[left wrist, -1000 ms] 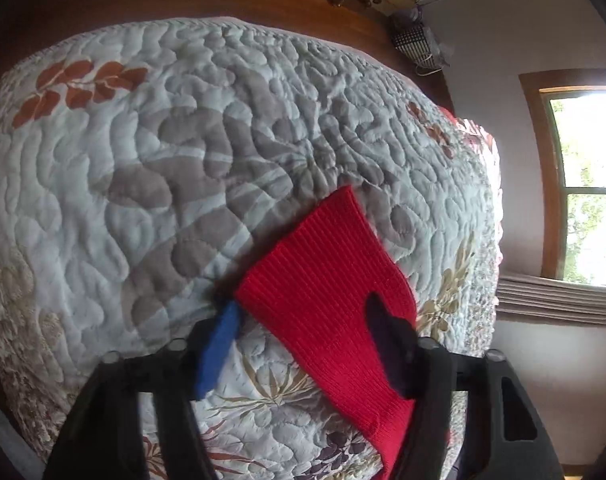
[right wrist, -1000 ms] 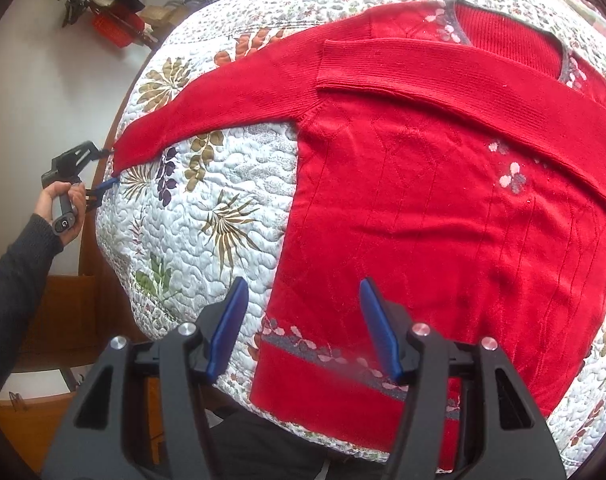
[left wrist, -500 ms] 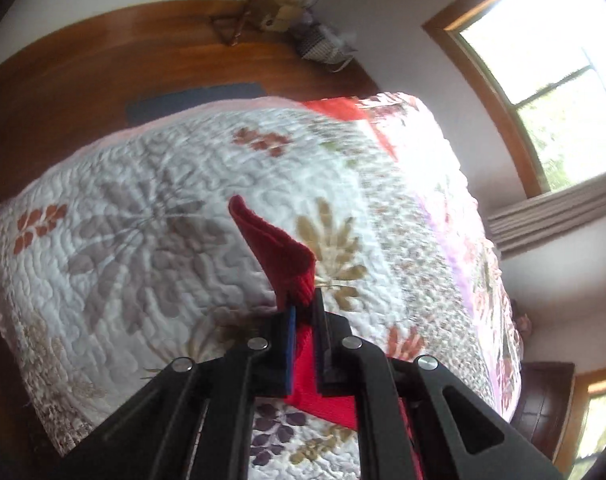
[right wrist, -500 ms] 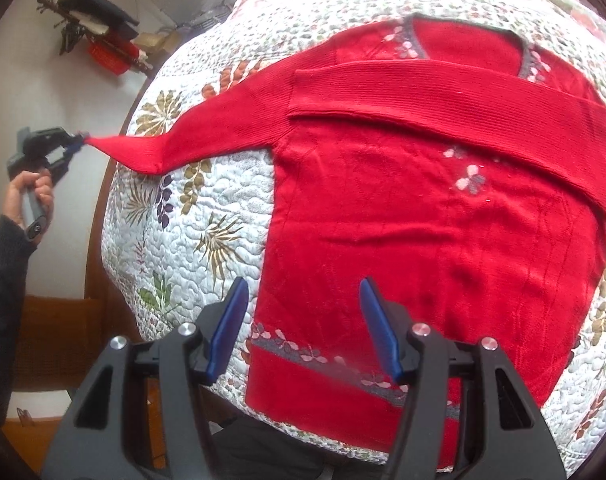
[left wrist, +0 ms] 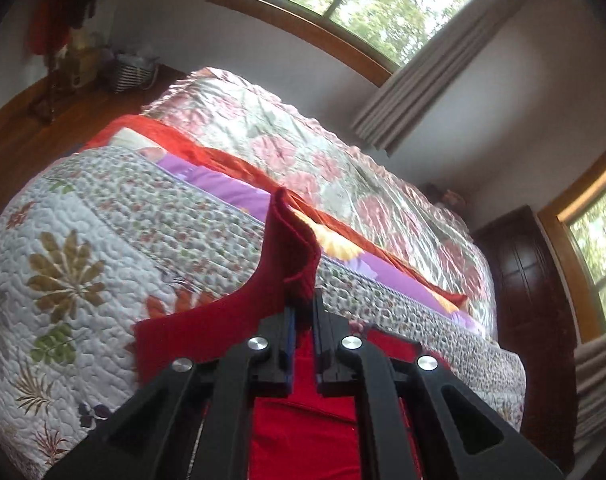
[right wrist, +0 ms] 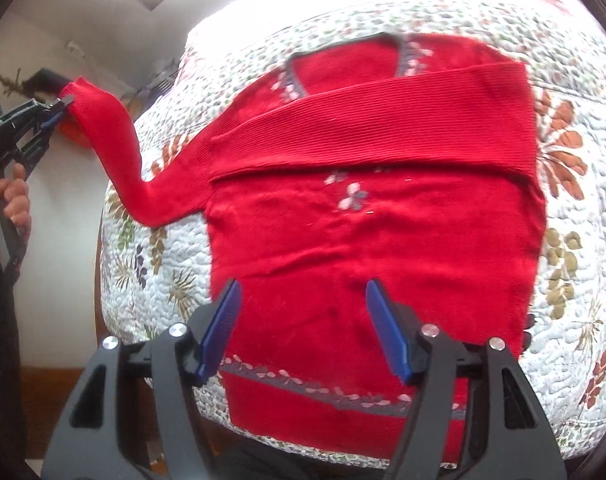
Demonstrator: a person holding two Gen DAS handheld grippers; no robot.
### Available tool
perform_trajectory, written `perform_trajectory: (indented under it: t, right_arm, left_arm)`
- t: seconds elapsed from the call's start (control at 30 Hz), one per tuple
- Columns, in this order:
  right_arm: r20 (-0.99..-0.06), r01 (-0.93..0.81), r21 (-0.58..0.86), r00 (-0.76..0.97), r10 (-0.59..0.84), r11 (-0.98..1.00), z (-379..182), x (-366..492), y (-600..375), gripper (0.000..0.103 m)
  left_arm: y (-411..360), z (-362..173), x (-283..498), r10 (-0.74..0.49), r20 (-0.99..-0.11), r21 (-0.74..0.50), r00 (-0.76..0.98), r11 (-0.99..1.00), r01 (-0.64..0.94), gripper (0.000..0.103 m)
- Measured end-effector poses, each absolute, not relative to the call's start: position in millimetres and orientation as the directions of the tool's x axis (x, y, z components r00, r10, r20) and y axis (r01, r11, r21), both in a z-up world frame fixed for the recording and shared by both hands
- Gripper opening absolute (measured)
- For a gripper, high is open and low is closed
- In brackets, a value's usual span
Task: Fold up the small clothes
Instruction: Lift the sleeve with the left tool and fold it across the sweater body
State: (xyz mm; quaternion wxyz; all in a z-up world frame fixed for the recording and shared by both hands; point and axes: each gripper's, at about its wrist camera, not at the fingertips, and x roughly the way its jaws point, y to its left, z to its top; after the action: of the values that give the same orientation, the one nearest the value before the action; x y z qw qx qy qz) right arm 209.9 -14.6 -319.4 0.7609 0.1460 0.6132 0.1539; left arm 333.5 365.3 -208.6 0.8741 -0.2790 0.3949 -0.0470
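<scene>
**Red sweater on the quilted bed, one sleeve lifted**

A red knitted sweater [right wrist: 367, 232] is spread flat on the quilt [right wrist: 575, 240], its hem toward the near edge of the bed. One ribbed sleeve [right wrist: 383, 132] is laid folded across the chest, below a grey neckline with pale flower motifs. The other sleeve [right wrist: 107, 140] is raised off the quilt's left edge, its cuff clamped between the closed fingers of the left gripper [right wrist: 59, 110], which is held by a hand [right wrist: 11, 200] in a dark sleeve. In the left wrist view the pinched cuff [left wrist: 291, 252] is seen standing up between the blue pads; the cloth below is cut off by the gripper [left wrist: 303, 320] body. The right gripper [right wrist: 303, 320] is held over the lower body of the sweater with its fingers wide apart and nothing between them; part of the hem band is hidden behind it. The quilt is stitched in wavy lines with leaf prints. Beyond it a shiny floral cover [left wrist: 343, 168] is seen, partly blurred.
</scene>
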Motion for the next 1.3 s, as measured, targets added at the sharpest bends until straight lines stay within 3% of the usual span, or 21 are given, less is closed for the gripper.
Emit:
perform_trajectory:
  t: [0.4,0.73,0.83,0.87,0.9,1.03,1.3]
  right_arm:
    - [-0.871,0.159,0.479,0.203,0.447,0.863,-360,240,-96,0.065]
    - [-0.844,0.200,0.533,0.202,0.497,0.822,-380,289,-110,0.066]
    - [-0.802,0.165,0.595,0.184,0.568,0.786,-386,311,-104,0.067]
    - [-0.786,0.154,0.617,0.176,0.593,0.772,-389,319,-101,0.066]
    - [-0.770,0.142,0.637,0.168,0.616,0.758,-392,328,-97,0.064]
    - [-0.716,0.084,0.697,0.117,0.688,0.712,-409,362,-73,0.047]
    - [-0.722,-0.016,0.690,0.055,0.690,0.723,-430,408,-28,0.046]
  left_arm:
    - [188,-309,384,-0.419,-0.772,-0.467,0.477,0.884,0.020,0.006]
    - [116,-380,375,-0.440,-0.835,-0.434,0.330,0.896,0.097,0.009]
    - [121,-383,369,-0.473,-0.822,-0.462,0.317,0.879,0.114,0.037]
    - [125,-381,365,-0.477,-0.816,-0.466,0.326,0.877,0.115,0.054]
    - [131,-379,360,-0.487,-0.806,-0.478,0.335,0.871,0.115,0.064]
    - [164,-376,336,-0.524,-0.784,-0.534,0.334,0.843,0.069,0.065]
    - [223,-373,262,-0.522,-0.780,-0.570,0.346,0.820,-0.048,0.069]
